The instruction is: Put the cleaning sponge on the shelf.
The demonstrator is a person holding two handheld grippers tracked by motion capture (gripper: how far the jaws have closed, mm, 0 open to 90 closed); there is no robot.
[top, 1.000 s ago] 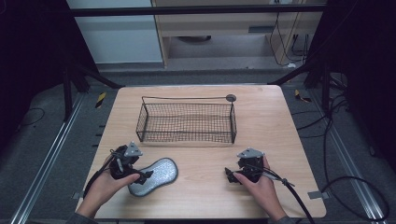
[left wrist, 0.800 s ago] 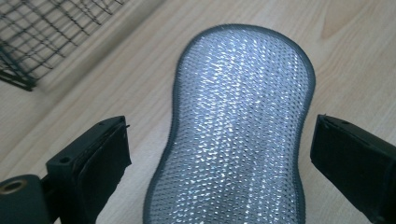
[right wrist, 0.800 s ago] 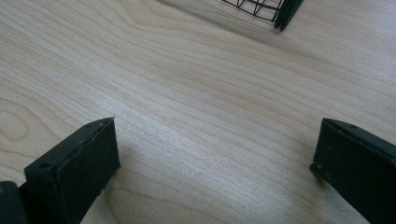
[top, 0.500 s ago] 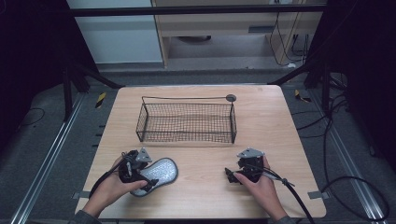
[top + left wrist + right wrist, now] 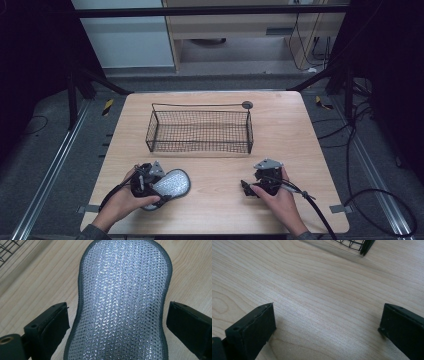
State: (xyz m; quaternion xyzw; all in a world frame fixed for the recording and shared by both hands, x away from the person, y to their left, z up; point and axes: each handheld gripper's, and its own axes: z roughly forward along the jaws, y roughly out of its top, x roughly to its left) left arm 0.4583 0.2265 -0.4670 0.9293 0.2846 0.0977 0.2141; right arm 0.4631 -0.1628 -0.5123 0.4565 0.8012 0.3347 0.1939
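On the wooden table (image 5: 300, 130), near edge: silver mesh scrubbing pad (image 5: 122, 297), straddled by left gripper (image 5: 150, 181), jaws spread, not yet pinching. Right gripper (image 5: 248, 188) idle, jaws apart, holding nothing; closing squarely across the pad's narrow waist looked advisable before lifting toward wire basket (image 5: 200, 131)

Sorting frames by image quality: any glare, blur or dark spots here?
Left gripper view: glints speckle the silver scrubber, still sharp. Right gripper view: soft sheen on the table, basket corner slightly soft. High view: the surroundings are dark, the table evenly lit.

Each black hand-held gripper (image 5: 246, 188) carries a grey triangular plate and black cable.
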